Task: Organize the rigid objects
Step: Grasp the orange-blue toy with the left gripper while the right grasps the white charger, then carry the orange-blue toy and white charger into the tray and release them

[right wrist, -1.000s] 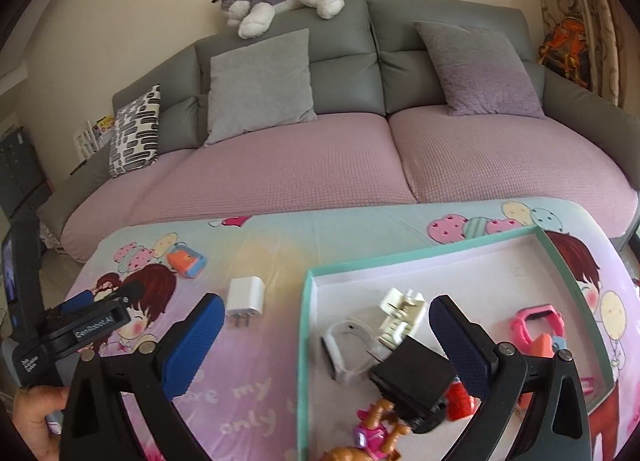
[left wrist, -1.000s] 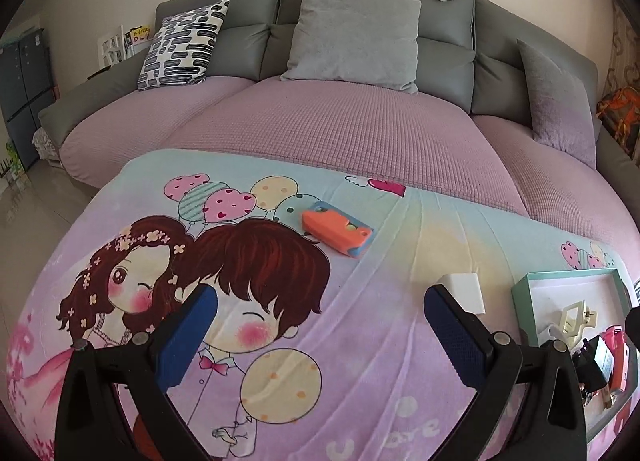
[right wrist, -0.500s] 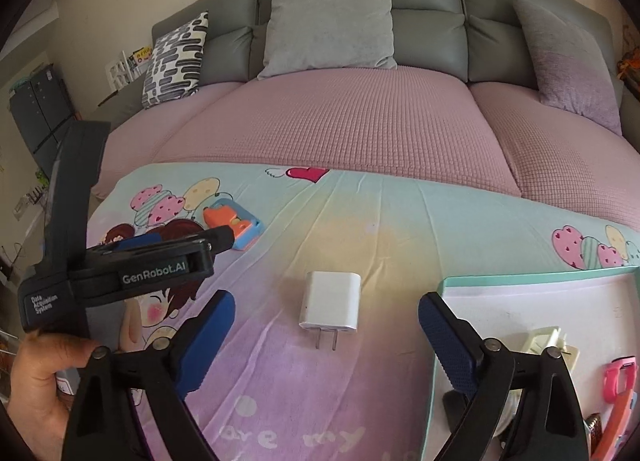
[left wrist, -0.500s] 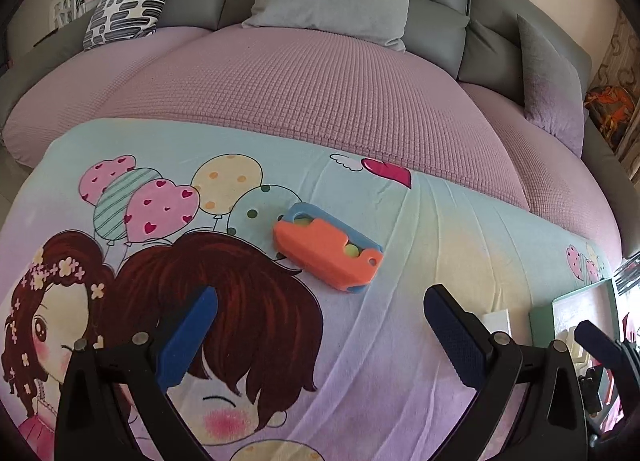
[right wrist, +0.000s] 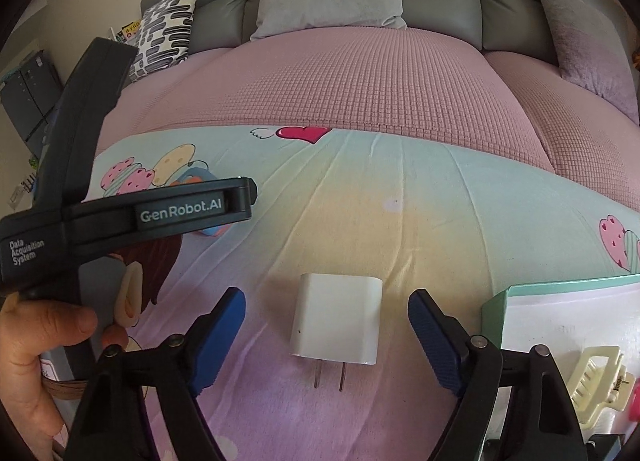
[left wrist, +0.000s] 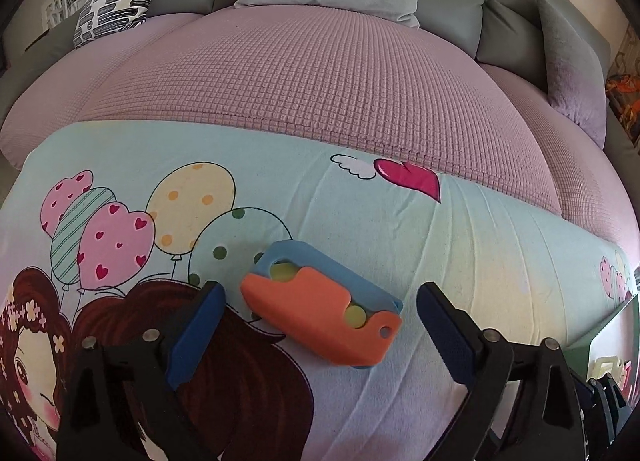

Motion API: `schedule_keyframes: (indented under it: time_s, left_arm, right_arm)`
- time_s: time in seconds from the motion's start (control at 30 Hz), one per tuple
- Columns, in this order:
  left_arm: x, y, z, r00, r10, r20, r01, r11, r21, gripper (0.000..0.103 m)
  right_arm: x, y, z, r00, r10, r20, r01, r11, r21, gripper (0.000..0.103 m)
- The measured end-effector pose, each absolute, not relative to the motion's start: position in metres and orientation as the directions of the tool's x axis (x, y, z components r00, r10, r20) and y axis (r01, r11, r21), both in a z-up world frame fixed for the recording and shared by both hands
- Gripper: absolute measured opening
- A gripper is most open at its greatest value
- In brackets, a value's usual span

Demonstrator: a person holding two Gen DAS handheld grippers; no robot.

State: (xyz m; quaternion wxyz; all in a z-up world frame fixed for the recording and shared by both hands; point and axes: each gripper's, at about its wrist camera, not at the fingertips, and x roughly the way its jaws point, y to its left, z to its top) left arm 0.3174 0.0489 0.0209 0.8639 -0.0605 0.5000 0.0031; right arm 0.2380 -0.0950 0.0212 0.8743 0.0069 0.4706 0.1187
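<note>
An orange-and-blue plastic toy (left wrist: 320, 309) lies flat on the cartoon-print cloth. My left gripper (left wrist: 320, 321) is open, its blue pads on either side of the toy, not touching it. A white plug charger (right wrist: 338, 321) lies on the cloth, prongs toward me. My right gripper (right wrist: 326, 325) is open with its pads on either side of the charger, apart from it. The left gripper's dark body (right wrist: 120, 217) fills the left of the right wrist view and hides most of the toy there.
A teal-rimmed tray (right wrist: 560, 285) sits at the right, holding a cream hair clip (right wrist: 596, 381) and other small items; its corner shows in the left wrist view (left wrist: 612, 321). A pink-covered sofa (left wrist: 320, 73) with cushions lies behind the cloth.
Both grippers have moved forward and down. The left has closed in around the orange toy, and the right has swung left from over the tray to bracket the charger. Both stayed open.
</note>
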Motion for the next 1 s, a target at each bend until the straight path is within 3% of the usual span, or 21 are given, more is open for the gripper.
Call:
schedule_keyframes:
  time_s: [0.1, 0.3, 0.4, 0.5, 1.0]
  left_arm:
    - [0.317, 0.043, 0.021, 0.503, -0.036, -0.864, -0.051, 0.996, -0.072, 0.078]
    - [0.311, 0.043, 0.021, 0.506, -0.049, -0.861, -0.035, 0.996, -0.077, 0.078]
    - [0.309, 0.043, 0.021, 0.504, -0.050, -0.862, -0.034, 0.996, -0.077, 0.078]
    - [0.302, 0.041, 0.022, 0.502, -0.047, -0.864, -0.026, 0.997, -0.069, 0.078]
    - [0.239, 0.039, 0.041, 0.512, -0.144, -0.847, -0.045, 0.980, -0.193, 0.078]
  right_arm:
    - [0.240, -0.094, 0.018, 0.524, 0.206, -0.826, -0.198, 0.973, 0.117, 0.080]
    - [0.238, -0.095, 0.017, 0.526, 0.164, -0.835, -0.178, 0.981, 0.081, 0.072]
    - [0.237, -0.095, 0.016, 0.528, 0.121, -0.840, -0.168, 0.985, 0.036, 0.063]
    - [0.235, -0.097, 0.017, 0.528, 0.101, -0.843, -0.160, 0.987, 0.018, 0.045]
    - [0.168, -0.126, 0.045, 0.543, 0.169, -0.822, -0.107, 0.985, 0.132, 0.045]
